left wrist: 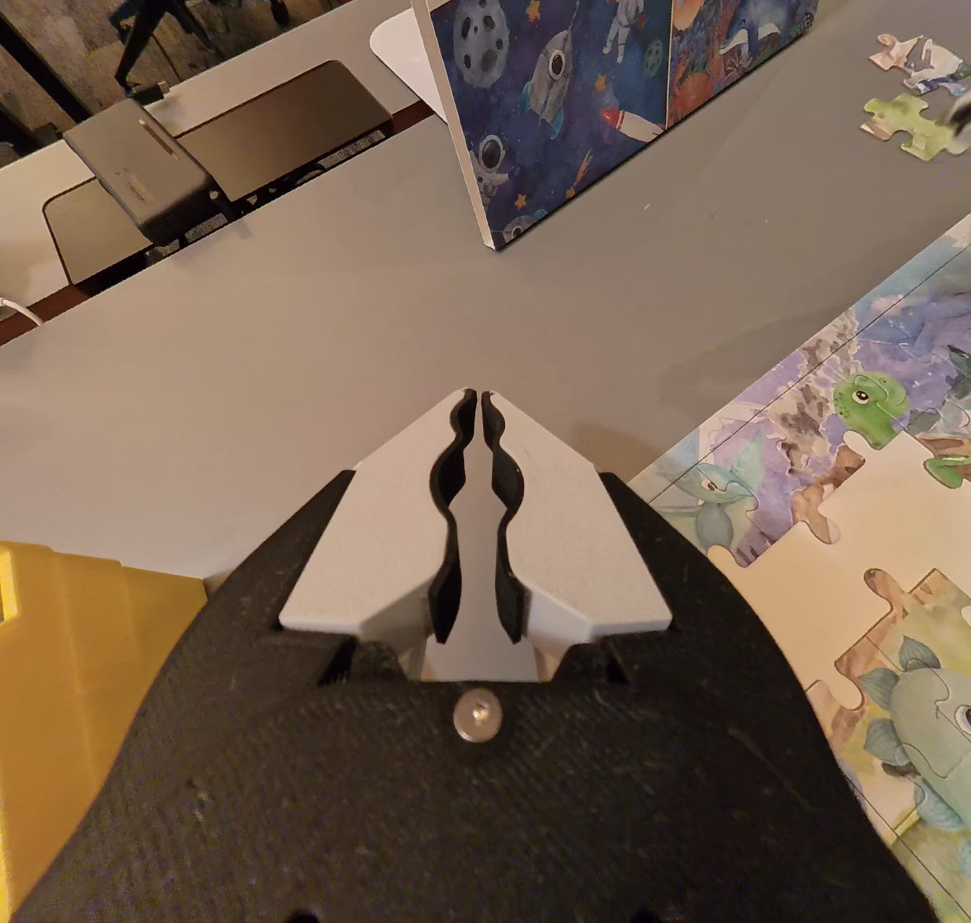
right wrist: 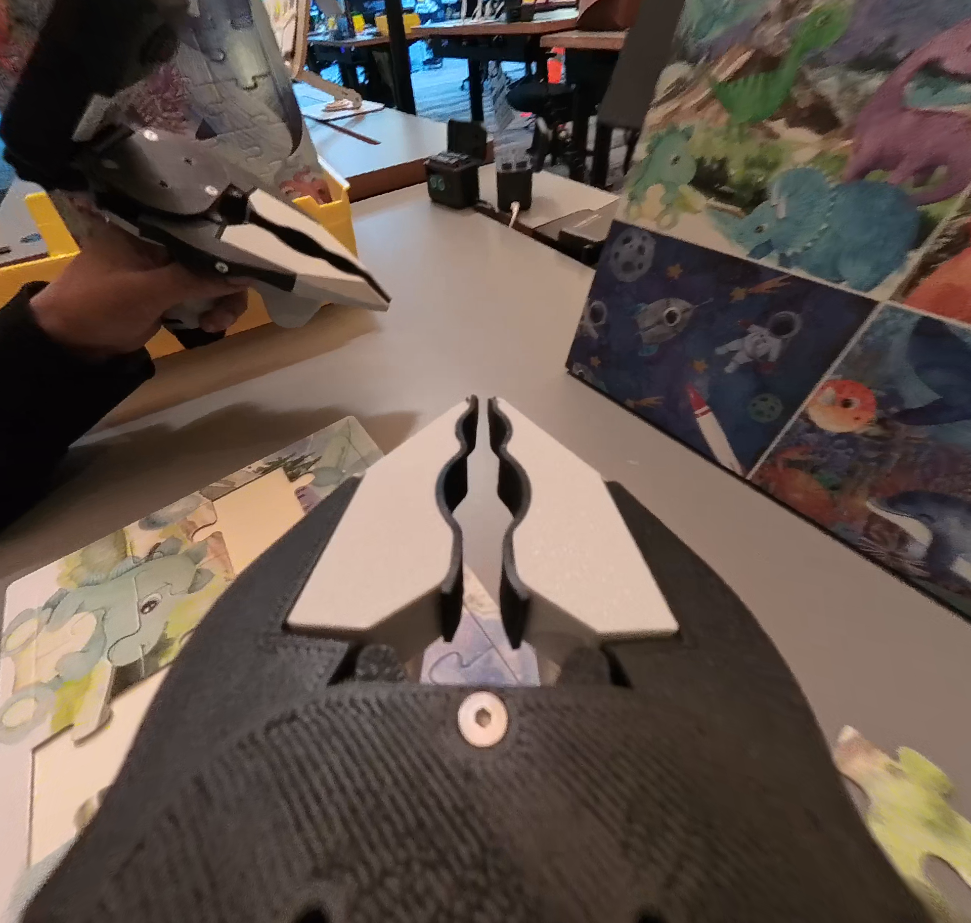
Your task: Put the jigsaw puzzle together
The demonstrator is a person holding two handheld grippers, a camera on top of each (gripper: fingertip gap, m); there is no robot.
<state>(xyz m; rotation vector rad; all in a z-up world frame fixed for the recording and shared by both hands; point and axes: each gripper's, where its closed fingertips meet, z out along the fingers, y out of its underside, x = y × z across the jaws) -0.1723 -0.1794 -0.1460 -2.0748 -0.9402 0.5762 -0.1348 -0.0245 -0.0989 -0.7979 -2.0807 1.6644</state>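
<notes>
Left claw (left wrist: pixel 479 392): tips nearly touching, empty, over grey table (left wrist: pixel 315 372). Right claw (right wrist: pixel 482 398): likewise, above part-built jigsaw puzzle (right wrist: pixel 157 582).

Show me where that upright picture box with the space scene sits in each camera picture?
Left wrist view: the box stands upright at top centre-right, beyond the shut left gripper.
Right wrist view: it fills the right side, past the shut right gripper.
Shared landmark: the red-and-white rocket on its space panel.

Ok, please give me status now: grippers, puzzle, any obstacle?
Left gripper shut, empty. Right gripper shut, empty. Puzzle partly built, loose pieces beyond. Picture box standing close.
</notes>
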